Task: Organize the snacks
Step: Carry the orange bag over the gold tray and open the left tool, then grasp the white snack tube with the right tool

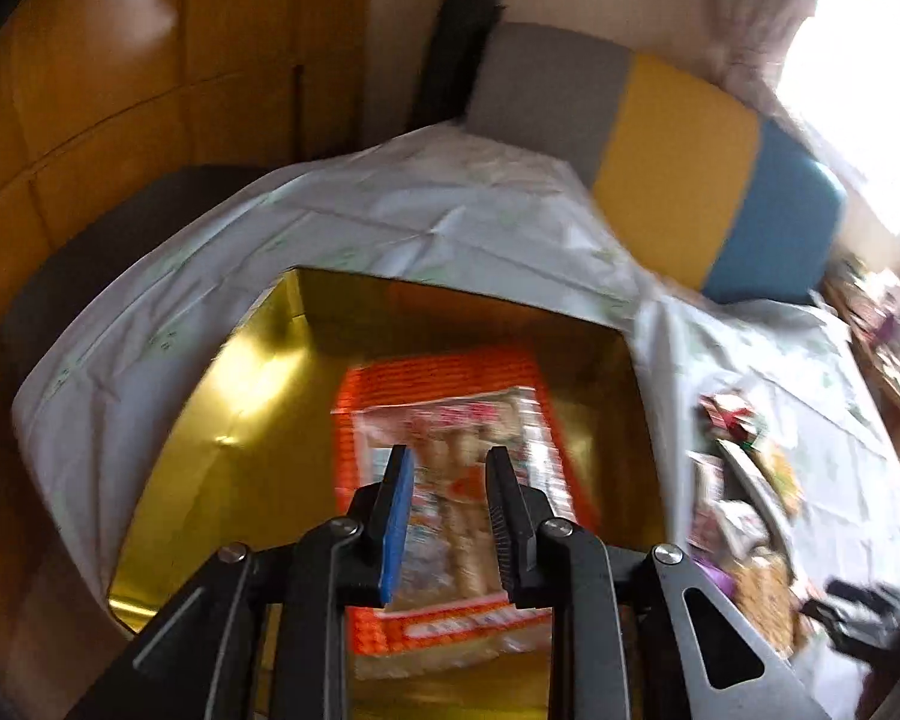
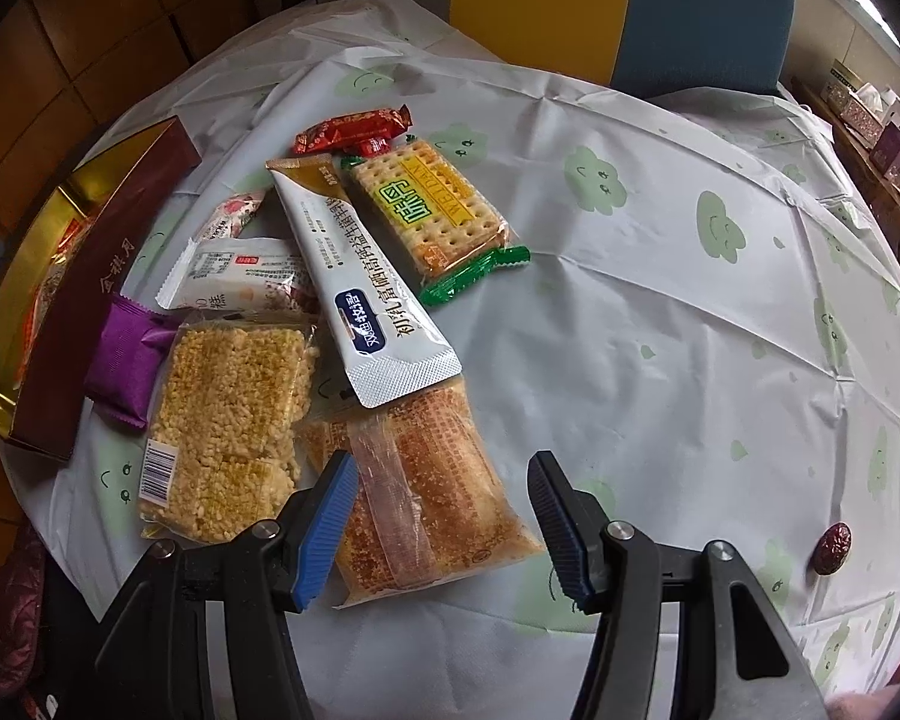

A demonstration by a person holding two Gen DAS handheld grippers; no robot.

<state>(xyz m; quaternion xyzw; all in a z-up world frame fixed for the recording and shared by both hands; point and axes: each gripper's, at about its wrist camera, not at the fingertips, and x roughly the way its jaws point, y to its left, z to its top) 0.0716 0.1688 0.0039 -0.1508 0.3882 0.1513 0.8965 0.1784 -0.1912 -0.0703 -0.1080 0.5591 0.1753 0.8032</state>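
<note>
sorting barely begun: one orange packet (image 1: 450, 420) lies in the gold box (image 1: 210, 420) under the left gripper (image 1: 450, 516), jaws narrowly parted and empty, while the right gripper (image 2: 444, 531) hangs wide over the snack pile (image 2: 330, 300) left on the table (image 2: 690, 330).

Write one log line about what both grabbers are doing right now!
left gripper: open over orange snack pack in gold box | right gripper: open, empty, above toast pack
</note>
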